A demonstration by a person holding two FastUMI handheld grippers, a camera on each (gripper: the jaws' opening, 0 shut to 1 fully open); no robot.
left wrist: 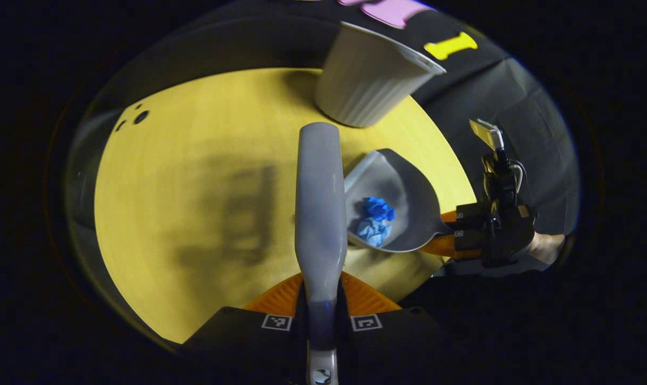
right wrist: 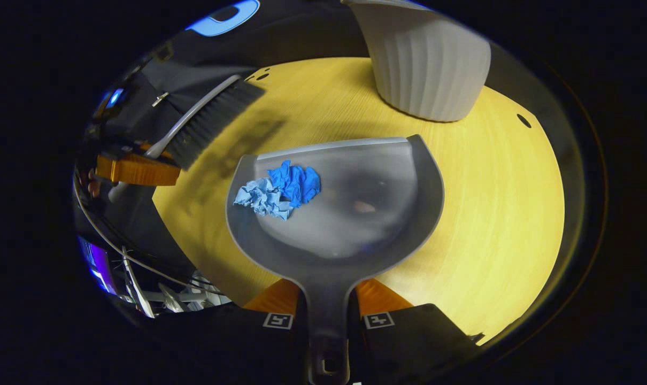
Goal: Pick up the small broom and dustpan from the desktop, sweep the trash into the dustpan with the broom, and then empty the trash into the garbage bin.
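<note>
My left gripper (left wrist: 321,302) is shut on the grey broom (left wrist: 319,208), whose back runs straight ahead over the yellow desktop (left wrist: 195,203). In the right gripper view the broom (right wrist: 208,120) hangs at the upper left, black bristles down, off the table surface. My right gripper (right wrist: 326,307) is shut on the handle of the grey dustpan (right wrist: 355,214). Crumpled blue paper trash (right wrist: 280,187) lies inside the pan near its front lip. In the left gripper view the dustpan (left wrist: 403,203) with the trash (left wrist: 376,219) sits just right of the broom, held by the right gripper (left wrist: 454,232).
A white ribbed garbage bin (right wrist: 430,64) stands at the far side of the desktop (right wrist: 505,203), beyond the dustpan's lip; the left gripper view shows the bin (left wrist: 369,80) ahead and to the right. Small holes (left wrist: 139,116) mark the table's far left. Cables and equipment (right wrist: 141,283) lie below the table's left edge.
</note>
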